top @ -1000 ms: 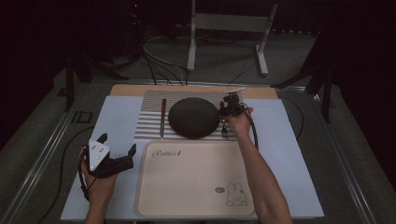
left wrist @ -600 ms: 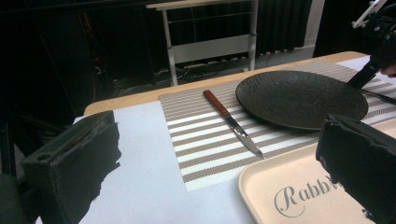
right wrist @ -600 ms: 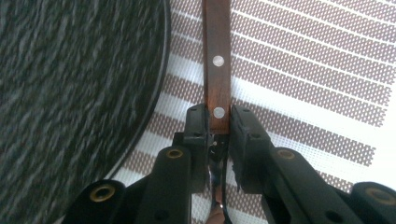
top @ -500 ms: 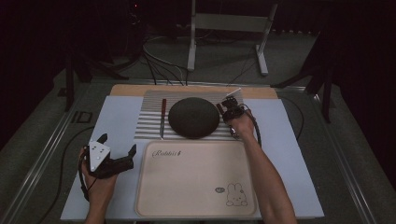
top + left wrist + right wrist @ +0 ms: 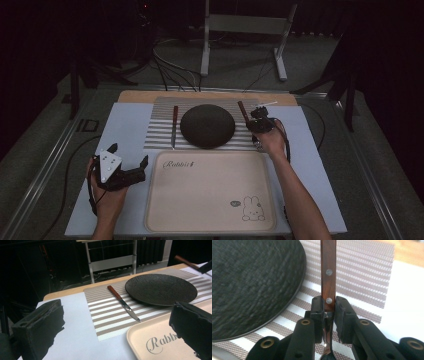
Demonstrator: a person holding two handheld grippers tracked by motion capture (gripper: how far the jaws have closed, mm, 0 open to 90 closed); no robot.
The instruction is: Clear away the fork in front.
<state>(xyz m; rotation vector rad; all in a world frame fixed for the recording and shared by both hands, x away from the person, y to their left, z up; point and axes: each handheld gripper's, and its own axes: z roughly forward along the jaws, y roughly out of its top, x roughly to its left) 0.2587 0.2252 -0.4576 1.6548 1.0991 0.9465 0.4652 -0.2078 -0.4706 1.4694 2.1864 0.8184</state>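
Black plate [image 5: 207, 126] and beige tray [image 5: 210, 192] lie bare on the table; knife [image 5: 174, 125] at plate's nine o'clock. Right gripper [image 5: 329, 305] clamps a wooden-handled utensil [image 5: 328, 275]; left gripper [image 5: 131, 161] spread, grasping nothing.

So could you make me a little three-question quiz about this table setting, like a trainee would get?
1. True or false: the right gripper is shut on a wooden-handled utensil.
2. What lies left of the black plate on the striped placemat?
3. The left gripper is: A) holding the tray; B) open and empty; C) on the plate.

Key: 1 true; 2 a knife; 3 B.
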